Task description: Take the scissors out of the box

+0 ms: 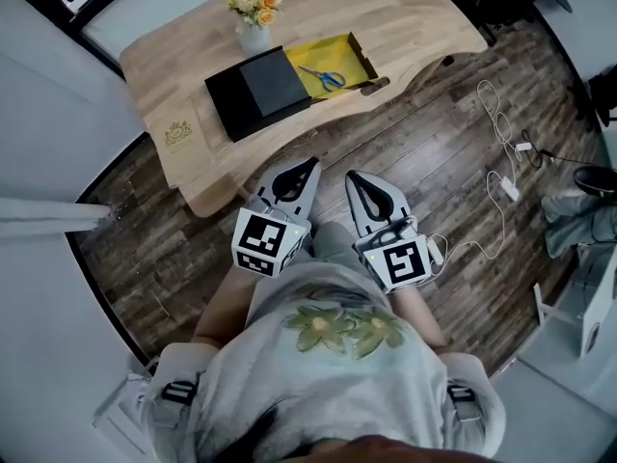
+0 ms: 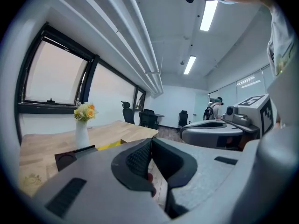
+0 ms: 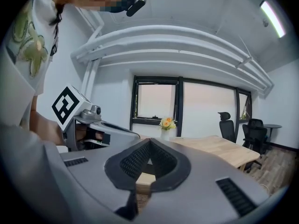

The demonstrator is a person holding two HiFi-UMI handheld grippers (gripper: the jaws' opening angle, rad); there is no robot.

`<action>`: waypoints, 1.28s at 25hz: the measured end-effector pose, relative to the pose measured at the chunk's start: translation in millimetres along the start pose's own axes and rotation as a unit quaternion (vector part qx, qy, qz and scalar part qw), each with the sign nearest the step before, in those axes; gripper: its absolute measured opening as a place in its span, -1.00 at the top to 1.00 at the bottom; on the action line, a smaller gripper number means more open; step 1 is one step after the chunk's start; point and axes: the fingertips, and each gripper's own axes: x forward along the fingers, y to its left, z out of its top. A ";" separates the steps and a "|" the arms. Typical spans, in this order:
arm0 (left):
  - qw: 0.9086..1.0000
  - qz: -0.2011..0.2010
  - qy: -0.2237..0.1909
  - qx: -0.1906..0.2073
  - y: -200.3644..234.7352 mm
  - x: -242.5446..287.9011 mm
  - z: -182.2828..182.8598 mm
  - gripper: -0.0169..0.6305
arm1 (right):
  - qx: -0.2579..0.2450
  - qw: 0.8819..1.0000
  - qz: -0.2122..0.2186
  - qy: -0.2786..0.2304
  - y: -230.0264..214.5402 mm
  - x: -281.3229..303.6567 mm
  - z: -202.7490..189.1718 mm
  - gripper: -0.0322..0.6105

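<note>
The blue-handled scissors (image 1: 328, 78) lie in the yellow inside of an open box (image 1: 349, 52) on the wooden table (image 1: 405, 17). The box's black lid (image 1: 255, 90) lies flat on the left side of the box. Both grippers hang over the floor, short of the table's near edge and well apart from the box. My left gripper (image 1: 307, 166) (image 2: 150, 142) is shut with nothing in it. My right gripper (image 1: 354, 177) (image 3: 149, 143) is beside it, shut and empty too. From the left gripper view only the black lid (image 2: 74, 156) and a yellow strip (image 2: 110, 145) show; the scissors are hidden.
A white vase of flowers (image 1: 255, 10) (image 2: 82, 125) (image 3: 166, 127) stands on the table just behind the lid. White cables and adapters (image 1: 503, 179) trail over the wood floor at the right. Office chairs (image 3: 227, 125) stand further off by the windows.
</note>
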 end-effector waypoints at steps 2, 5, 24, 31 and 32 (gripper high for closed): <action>1.000 -0.009 0.001 -0.004 1.5 3.6 -0.6 0.92 | -0.001 1.000 -0.001 0.011 -3.3 6.0 -6.1 0.88; 1.000 -0.017 0.011 -0.003 6.1 10.3 -4.3 0.92 | 0.003 1.000 -0.002 0.021 -10.3 15.9 -11.0 0.88; 0.999 -0.009 0.030 -0.011 81.1 91.5 12.9 0.92 | -0.013 0.999 0.032 0.035 -89.8 106.0 -17.8 0.88; 0.999 -0.010 0.033 -0.008 103.7 131.4 28.7 0.92 | -0.005 0.995 0.067 0.070 -120.0 139.6 -34.3 0.88; 0.999 -0.007 0.032 -0.008 108.1 136.3 30.8 0.92 | -0.006 0.995 0.070 0.074 -124.7 145.4 -36.3 0.88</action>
